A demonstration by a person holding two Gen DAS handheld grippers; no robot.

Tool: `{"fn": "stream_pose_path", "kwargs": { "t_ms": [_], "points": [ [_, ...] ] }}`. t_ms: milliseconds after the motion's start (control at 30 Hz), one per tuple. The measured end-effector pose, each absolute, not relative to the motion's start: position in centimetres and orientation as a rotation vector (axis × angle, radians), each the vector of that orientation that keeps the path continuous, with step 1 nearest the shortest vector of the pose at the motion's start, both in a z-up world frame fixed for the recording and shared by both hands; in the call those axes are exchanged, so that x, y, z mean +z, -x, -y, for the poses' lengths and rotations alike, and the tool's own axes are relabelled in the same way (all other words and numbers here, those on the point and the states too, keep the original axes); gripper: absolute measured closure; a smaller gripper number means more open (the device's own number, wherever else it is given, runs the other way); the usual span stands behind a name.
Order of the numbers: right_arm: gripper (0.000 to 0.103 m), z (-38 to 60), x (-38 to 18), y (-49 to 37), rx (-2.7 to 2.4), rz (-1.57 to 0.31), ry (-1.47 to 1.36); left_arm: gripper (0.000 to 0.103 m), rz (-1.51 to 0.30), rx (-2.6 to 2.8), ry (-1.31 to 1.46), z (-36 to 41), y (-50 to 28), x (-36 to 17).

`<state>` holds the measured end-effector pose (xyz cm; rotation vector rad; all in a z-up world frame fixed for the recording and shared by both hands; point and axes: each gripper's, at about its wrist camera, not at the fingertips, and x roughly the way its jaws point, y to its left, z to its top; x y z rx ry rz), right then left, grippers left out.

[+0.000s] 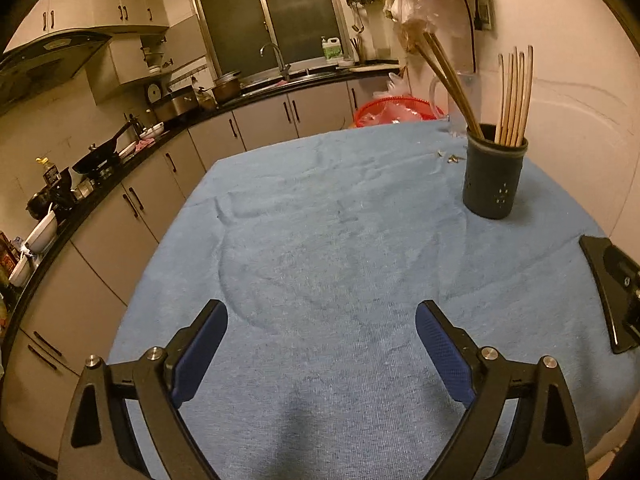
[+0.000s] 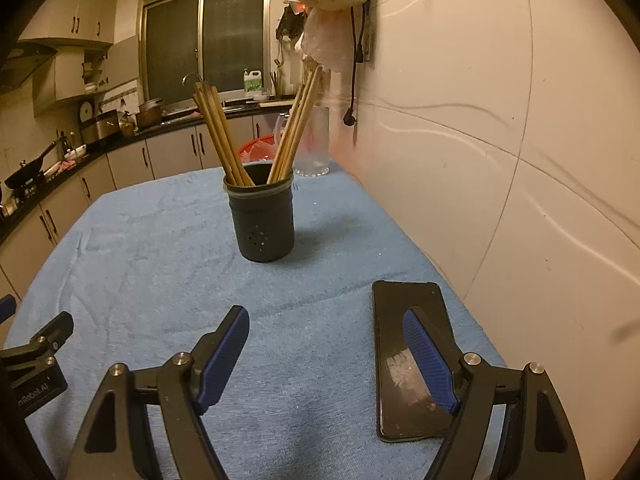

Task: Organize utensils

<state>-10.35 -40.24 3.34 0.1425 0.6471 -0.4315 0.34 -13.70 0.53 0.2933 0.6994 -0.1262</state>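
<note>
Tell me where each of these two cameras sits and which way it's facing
Left wrist: rides on the left gripper, tilted down across the blue cloth toward the kitchen counter and window; its own open fingers show, plus part of the right gripper at the right edge.
Right wrist: rides on the right gripper, facing the chopstick holder by the tiled wall, above a phone; its open fingers and the left gripper's edge show.
Shared: holder, chopsticks, cloth, window.
</note>
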Motion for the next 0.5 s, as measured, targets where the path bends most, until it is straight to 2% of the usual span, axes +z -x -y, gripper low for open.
{"fn": "stream_pose_path", "kwargs": {
  "t_ms": [500],
  "points": [
    [0.021,39.77,2.89,10.37,-0.451,-0.650,-0.127,0.008,-0.702,-0.151,-0.293,13.34,0.23,0.01]
  ]
}}
